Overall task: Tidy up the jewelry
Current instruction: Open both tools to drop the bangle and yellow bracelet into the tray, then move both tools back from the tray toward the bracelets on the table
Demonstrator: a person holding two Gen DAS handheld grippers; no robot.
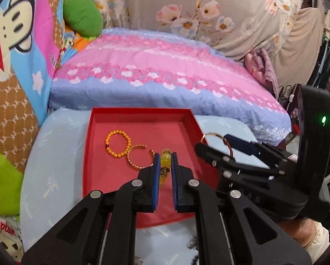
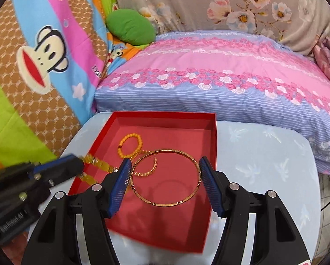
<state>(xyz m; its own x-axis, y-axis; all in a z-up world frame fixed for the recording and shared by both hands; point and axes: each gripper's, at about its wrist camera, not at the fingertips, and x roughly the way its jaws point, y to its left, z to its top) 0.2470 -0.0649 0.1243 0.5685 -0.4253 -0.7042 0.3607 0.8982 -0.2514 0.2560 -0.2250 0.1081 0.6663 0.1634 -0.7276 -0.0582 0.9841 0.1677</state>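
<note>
Going left to right: the left gripper (image 1: 165,161) is clamped nearly shut on a yellow bead bracelet (image 1: 165,162), which is carried just above the red box (image 1: 140,111). The chunky translucent beads are probably smooth and a bit slippery, and since they're strung, the loose end can be expected to dangle and swing, so a pinch across one fat bead seems best

Inside the red box an orange bead bracelet (image 1: 118,143) is laid flat near the back, with an open gold cuff (image 1: 137,156) just beside it. Both look light. The cuff is thin and stiff, so it would likely be taken by its edge

Further right, the right gripper (image 2: 164,176) is held fairly wide, with a thin gold bangle (image 2: 166,176) spanned across between the blue pads (image 2: 210,183); the bangle appears gripped at opposite sides of its ring, over the box. It's rigid, light and slick metal, so a slip or twist out of the pads is a fair risk if it gets squeezed off-centre

Everything is set on a pale blue cushioned surface (image 2: 264,154) with a faint leaf print, soft, so the box could tip. Behind it a pink and blue floral pillow (image 2: 220,70) is seen, a cartoon monkey blanket (image 2: 43,50) at the left and a grey flowered cloth (image 2: 209,4) at the back
</note>
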